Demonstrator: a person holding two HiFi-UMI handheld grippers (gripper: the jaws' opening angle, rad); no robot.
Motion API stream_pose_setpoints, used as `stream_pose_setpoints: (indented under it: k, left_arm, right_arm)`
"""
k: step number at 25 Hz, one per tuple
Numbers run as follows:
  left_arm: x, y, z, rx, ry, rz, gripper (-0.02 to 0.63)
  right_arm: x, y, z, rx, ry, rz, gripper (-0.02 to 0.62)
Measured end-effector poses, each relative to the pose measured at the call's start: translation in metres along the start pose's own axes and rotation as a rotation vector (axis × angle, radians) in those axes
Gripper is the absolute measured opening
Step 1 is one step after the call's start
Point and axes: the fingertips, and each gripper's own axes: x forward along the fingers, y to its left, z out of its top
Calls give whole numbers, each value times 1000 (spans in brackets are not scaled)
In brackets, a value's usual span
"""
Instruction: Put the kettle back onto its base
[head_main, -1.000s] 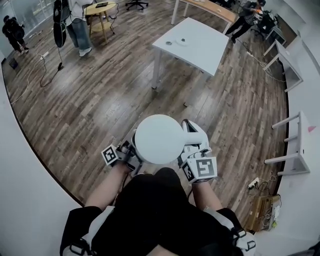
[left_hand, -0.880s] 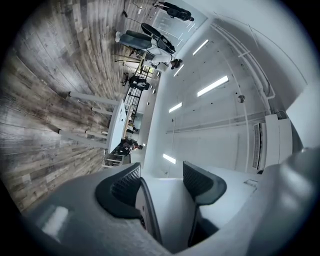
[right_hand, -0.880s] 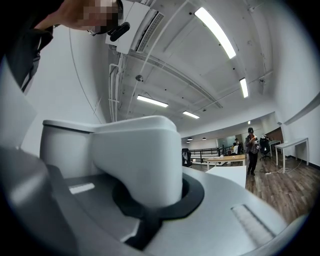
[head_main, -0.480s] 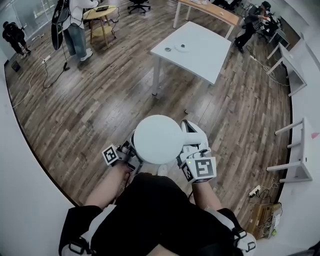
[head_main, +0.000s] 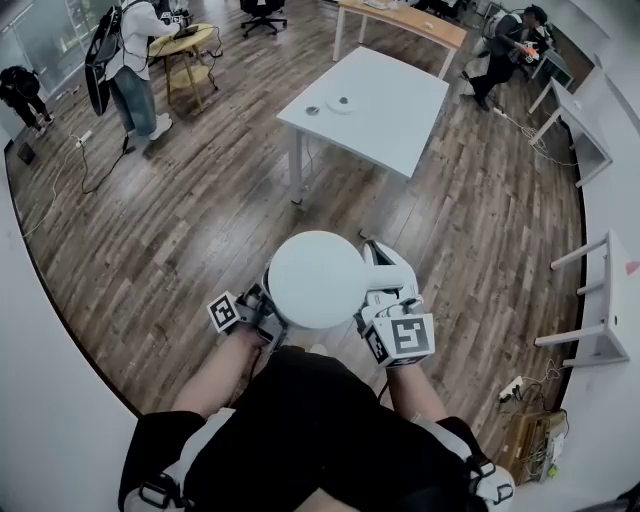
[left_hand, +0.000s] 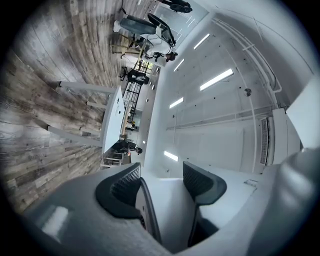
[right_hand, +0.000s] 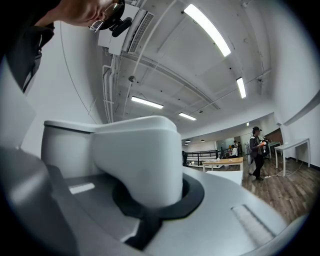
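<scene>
I carry a white kettle (head_main: 318, 278) in front of the person's body, seen from above as a round lid. My right gripper (head_main: 385, 300) is shut on the kettle's handle (right_hand: 135, 155), which fills the right gripper view between the jaws (right_hand: 150, 200). My left gripper (head_main: 255, 310) is at the kettle's left side. In the left gripper view its dark pads (left_hand: 125, 187) stand apart, and the kettle's pale body (left_hand: 295, 200) looms at the right. The round white base (head_main: 343, 104) lies on a white table (head_main: 400, 120) ahead, across the wooden floor.
A small object (head_main: 313, 110) lies beside the base. People stand at the far left (head_main: 125, 60) and top right (head_main: 500, 45). A round wooden table (head_main: 185, 45), a long desk (head_main: 400, 18), white racks (head_main: 590, 300) and floor cables (head_main: 70, 150) ring the room.
The white table with the base has slid down and left in the head view, closer to me. The kettle and both grippers keep the same hold and place in front of the body.
</scene>
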Motion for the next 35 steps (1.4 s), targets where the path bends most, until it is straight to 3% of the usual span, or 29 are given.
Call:
stream_pose_setpoints:
  k: [14,19,26,35]
  left_arm:
    - [35,36,-22,-5,-30,30,262]
    - [42,47,-8,-18,-49,24,262]
    - [89,71,18,-61,8,29,262]
    - [143,80,72,-52,30,11,262]
  right_arm:
    - [5,-57,-16,22,33,30,5]
    - [25,-59,-24,9,48,48,5]
    - [65,-87,-28,-14,69,8,5]
    - [133,-105,-25,-27,56,16,5]
